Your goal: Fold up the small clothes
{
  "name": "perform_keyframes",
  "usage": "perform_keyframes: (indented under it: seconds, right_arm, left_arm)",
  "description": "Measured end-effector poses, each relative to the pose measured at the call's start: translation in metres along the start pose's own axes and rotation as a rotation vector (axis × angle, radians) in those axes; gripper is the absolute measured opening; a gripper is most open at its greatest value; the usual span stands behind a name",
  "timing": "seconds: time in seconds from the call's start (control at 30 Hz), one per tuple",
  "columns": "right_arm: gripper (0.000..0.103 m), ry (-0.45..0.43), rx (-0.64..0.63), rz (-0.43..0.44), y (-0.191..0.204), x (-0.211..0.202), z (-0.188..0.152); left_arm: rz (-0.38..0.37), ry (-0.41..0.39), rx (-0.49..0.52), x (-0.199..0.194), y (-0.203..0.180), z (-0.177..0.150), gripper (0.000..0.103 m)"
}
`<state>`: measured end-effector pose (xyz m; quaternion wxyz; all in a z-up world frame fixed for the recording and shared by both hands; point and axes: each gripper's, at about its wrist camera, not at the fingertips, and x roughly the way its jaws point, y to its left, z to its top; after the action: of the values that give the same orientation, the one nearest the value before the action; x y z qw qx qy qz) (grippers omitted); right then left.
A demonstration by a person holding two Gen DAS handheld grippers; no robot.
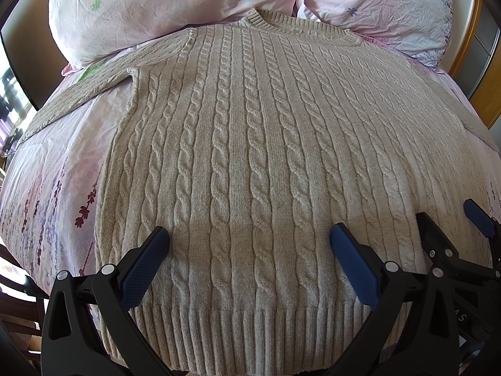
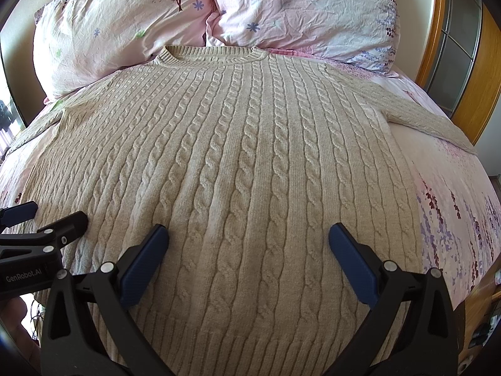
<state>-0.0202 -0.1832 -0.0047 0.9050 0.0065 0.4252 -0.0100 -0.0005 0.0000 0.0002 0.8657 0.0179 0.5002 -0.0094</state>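
Observation:
A beige cable-knit sweater (image 1: 250,144) lies flat and spread out on the bed, collar toward the pillows, ribbed hem nearest me; it also fills the right wrist view (image 2: 238,163). Its left sleeve (image 1: 78,94) stretches out to the left, its right sleeve (image 2: 432,119) to the right. My left gripper (image 1: 249,241) is open and empty, held above the lower left part of the sweater. My right gripper (image 2: 247,241) is open and empty above the lower right part. Each gripper shows at the other view's edge, the right one (image 1: 451,222) and the left one (image 2: 50,216).
The bed has a pink floral sheet (image 1: 56,163). Two pink pillows (image 2: 103,37) (image 2: 307,9) lie beyond the collar. A wooden headboard or door frame (image 2: 438,31) stands at the right. A wooden piece of furniture (image 2: 482,313) is at the bed's lower right.

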Motion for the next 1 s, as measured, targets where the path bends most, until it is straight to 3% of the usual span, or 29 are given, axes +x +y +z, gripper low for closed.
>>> perform_keyframes:
  seconds: [0.1, 0.2, 0.3, 0.37, 0.43, 0.5, 0.63, 0.87, 0.9, 0.93, 1.0]
  right_arm:
    - [0.101, -0.023, -0.038, 0.051, -0.005, 0.000, 0.002]
    - [0.101, -0.106, 0.049, 0.148, -0.046, -0.015, 0.018]
    - [0.101, -0.198, 0.267, 0.088, -0.136, -0.029, 0.051]
    - [0.099, -0.218, 0.455, 0.024, -0.208, -0.027, 0.066]
    - [0.086, -0.201, 0.648, -0.030, -0.282, -0.013, 0.075]
    - [0.058, -0.153, 0.844, -0.049, -0.347, 0.008, 0.074]
    - [0.050, -0.102, 1.138, -0.017, -0.431, 0.049, 0.062]
    - [0.008, -0.128, 1.235, -0.020, -0.469, 0.084, 0.063]
    - [0.007, -0.128, 1.229, -0.023, -0.470, 0.086, 0.066]
    - [0.007, -0.133, 1.192, -0.063, -0.464, 0.083, 0.074]
    - [0.006, -0.228, 1.005, -0.146, -0.436, 0.057, 0.106]
  left_arm:
    - [0.000, -0.023, 0.006, -0.001, 0.000, -0.002, 0.102]
    - [-0.016, -0.035, 0.042, -0.008, 0.000, 0.000, 0.102]
    - [-0.054, -0.058, 0.048, -0.009, 0.014, 0.005, 0.102]
    - [-0.059, -0.152, 0.009, -0.017, 0.032, 0.015, 0.102]
    - [-0.089, -0.254, -0.032, -0.025, 0.055, 0.025, 0.102]
    - [-0.160, -0.314, -0.082, -0.027, 0.079, 0.036, 0.102]
    - [-0.285, -0.409, -0.186, -0.024, 0.126, 0.056, 0.102]
    - [-0.273, -0.343, -0.427, -0.002, 0.200, 0.082, 0.102]
    - [-0.261, -0.338, -0.458, 0.000, 0.210, 0.084, 0.102]
    - [-0.250, -0.343, -0.479, 0.000, 0.220, 0.083, 0.102]
    - [-0.223, -0.366, -0.503, -0.002, 0.237, 0.084, 0.102]
